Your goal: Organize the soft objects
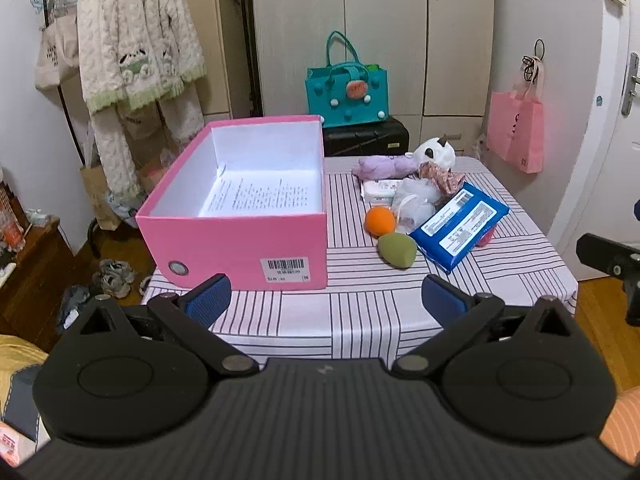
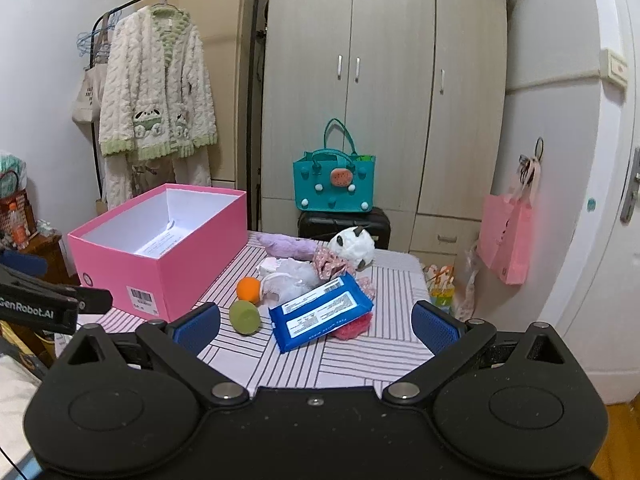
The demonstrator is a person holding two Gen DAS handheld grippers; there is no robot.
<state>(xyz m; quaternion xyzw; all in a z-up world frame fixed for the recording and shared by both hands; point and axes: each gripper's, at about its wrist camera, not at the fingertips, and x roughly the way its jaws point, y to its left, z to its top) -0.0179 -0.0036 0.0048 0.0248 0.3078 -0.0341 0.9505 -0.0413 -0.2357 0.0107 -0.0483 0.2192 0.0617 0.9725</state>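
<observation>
An open pink box (image 1: 248, 216) (image 2: 160, 256) with a printed sheet inside stands on the left of the striped table (image 1: 360, 312) (image 2: 352, 360). To its right lies a pile: a green sponge (image 1: 397, 251) (image 2: 245, 317), an orange ball (image 1: 380, 221) (image 2: 249, 289), a blue wipes pack (image 1: 460, 226) (image 2: 320, 312), a white mesh puff (image 1: 416, 200), a purple plush (image 1: 384, 167) (image 2: 288, 245) and a panda plush (image 1: 434, 154) (image 2: 354, 246). My left gripper (image 1: 326, 300) is open and empty at the table's near edge. My right gripper (image 2: 316, 326) is open and empty, near the wipes pack.
A teal bag (image 1: 346, 94) (image 2: 334, 184) sits on a black case behind the table. A pink bag (image 1: 518, 132) (image 2: 506, 236) hangs on the right wall. A robe on a rack (image 1: 136, 48) stands at the left. A white wipes packet (image 1: 378, 190) lies behind the ball.
</observation>
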